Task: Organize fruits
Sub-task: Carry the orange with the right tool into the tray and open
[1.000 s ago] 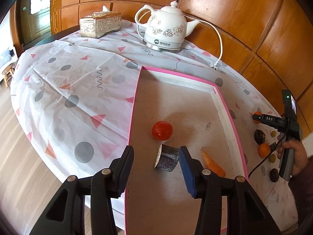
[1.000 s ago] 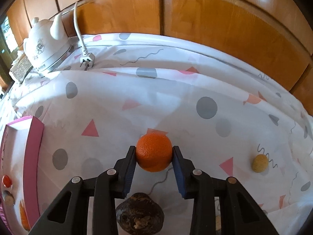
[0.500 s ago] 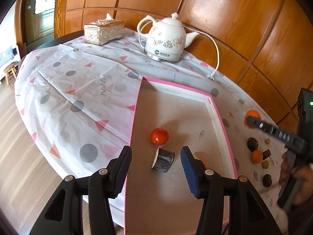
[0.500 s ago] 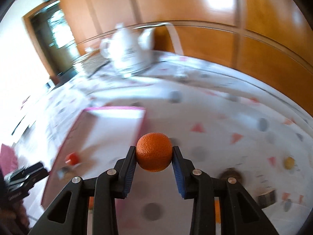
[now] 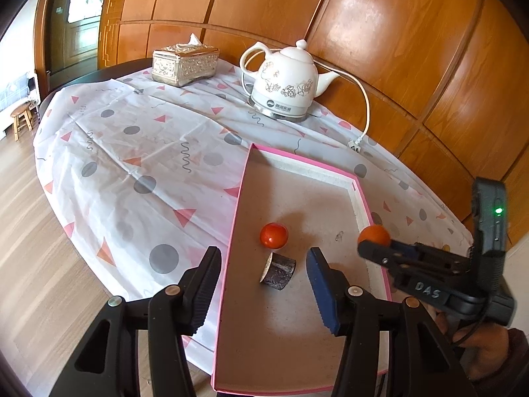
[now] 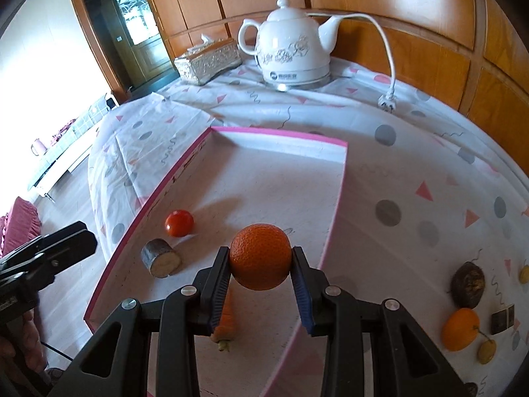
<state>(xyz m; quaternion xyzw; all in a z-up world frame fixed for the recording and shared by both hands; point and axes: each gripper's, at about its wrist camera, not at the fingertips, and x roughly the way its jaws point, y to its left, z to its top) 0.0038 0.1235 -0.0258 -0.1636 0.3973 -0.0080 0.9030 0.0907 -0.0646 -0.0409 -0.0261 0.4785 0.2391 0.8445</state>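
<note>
I am carrying an orange (image 6: 260,256) over the pink-rimmed tray (image 6: 281,139), pinched between the blue pads of my right gripper (image 6: 261,284), which is closed only as far as the fruit's width allows. In the right wrist view the orange is sitting at lower centre of the frame, clear of the tray floor as far as I can judge. This looks like the delivery step of sorting the fruit: the piece is in transit, not yet set down.

My left gripper (image 5: 263,284) is hovering at the bottom of the left wrist view with its jaws parted and nothing held; they have just been opening wider, and a cut stub with dark skin (image 5: 277,270) is lying on the tray floor between and beyond the fingers, untouched.

Next I am expecting to lower the orange onto a bare patch of tray, away from the red tomato (image 6: 179,222) at left centre and the carrot (image 6: 225,322) lying just under my right fingers, then release it gently, since a round fruit is likely to roll.

The orange is looking bright, round and pebbled, unbruised. Other pieces are waiting on the patterned cloth (image 6: 413,165) at lower right: another orange fruit (image 6: 460,329), a dark wrinkled fruit (image 6: 467,284) and small yellow ones.
</note>
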